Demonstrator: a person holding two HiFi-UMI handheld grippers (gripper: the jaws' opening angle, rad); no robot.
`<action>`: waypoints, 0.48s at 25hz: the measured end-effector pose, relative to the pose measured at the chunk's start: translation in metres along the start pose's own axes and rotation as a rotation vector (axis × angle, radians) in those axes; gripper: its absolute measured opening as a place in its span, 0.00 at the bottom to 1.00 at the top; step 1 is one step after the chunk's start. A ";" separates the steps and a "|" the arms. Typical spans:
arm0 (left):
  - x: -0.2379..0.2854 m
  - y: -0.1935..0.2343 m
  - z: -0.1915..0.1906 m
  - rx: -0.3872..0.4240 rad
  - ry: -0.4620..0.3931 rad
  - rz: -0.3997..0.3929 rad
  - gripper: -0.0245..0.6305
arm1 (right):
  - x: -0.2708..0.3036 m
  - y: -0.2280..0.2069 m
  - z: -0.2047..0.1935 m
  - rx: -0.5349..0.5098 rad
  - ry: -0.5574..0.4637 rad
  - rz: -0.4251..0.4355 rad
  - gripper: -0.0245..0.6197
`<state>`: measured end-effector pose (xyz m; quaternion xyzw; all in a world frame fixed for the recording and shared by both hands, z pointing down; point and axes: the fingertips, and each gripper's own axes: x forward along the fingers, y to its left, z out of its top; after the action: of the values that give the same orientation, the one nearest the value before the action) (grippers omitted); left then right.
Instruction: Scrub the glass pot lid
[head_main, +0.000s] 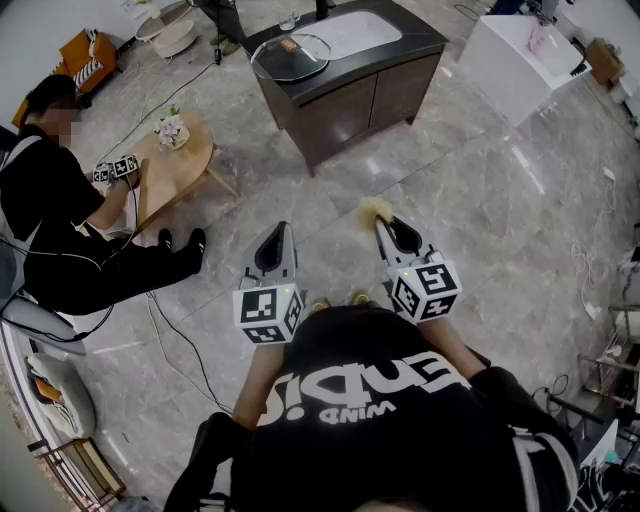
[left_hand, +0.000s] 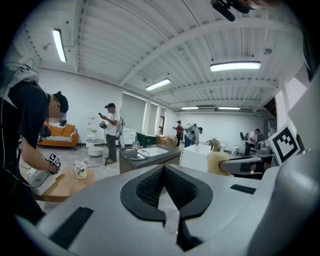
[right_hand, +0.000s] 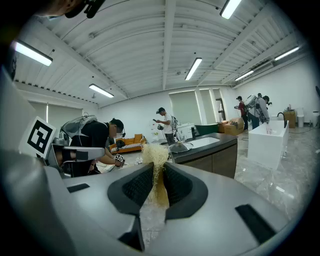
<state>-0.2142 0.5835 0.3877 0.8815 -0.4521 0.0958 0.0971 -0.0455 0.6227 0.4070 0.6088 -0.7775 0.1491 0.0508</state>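
Observation:
The glass pot lid (head_main: 290, 57) lies on a dark counter (head_main: 330, 85) beside a pale sink basin (head_main: 352, 32), well ahead of me across the floor. The same lid (left_hand: 135, 154) shows small in the left gripper view, and again as the lid (right_hand: 180, 146) in the right gripper view. My left gripper (head_main: 281, 230) (left_hand: 163, 167) is shut with nothing between its jaws. My right gripper (head_main: 380, 222) (right_hand: 156, 166) is shut on a pale yellow fibrous scrubber (head_main: 374, 209) (right_hand: 155, 156), whose tuft sticks out past the tips. Both grippers hang over the marble floor, far from the counter.
A person in black sits at a low wooden table (head_main: 190, 170) on the left, holding another gripper; cables (head_main: 175, 350) trail over the floor near them. A white cabinet (head_main: 520, 60) stands at the right of the counter. Several people stand far back in the room.

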 end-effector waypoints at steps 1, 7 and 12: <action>0.001 0.002 0.000 0.000 -0.001 0.000 0.06 | 0.003 0.001 0.001 -0.003 -0.002 -0.001 0.13; 0.004 0.013 0.001 -0.003 0.000 -0.010 0.06 | 0.015 0.010 0.002 0.015 -0.002 0.004 0.13; 0.003 0.024 -0.005 -0.002 0.007 -0.027 0.06 | 0.020 0.026 -0.002 0.013 -0.003 0.014 0.13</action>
<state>-0.2327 0.5685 0.3948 0.8869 -0.4401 0.0973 0.1010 -0.0763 0.6099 0.4097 0.6039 -0.7808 0.1537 0.0448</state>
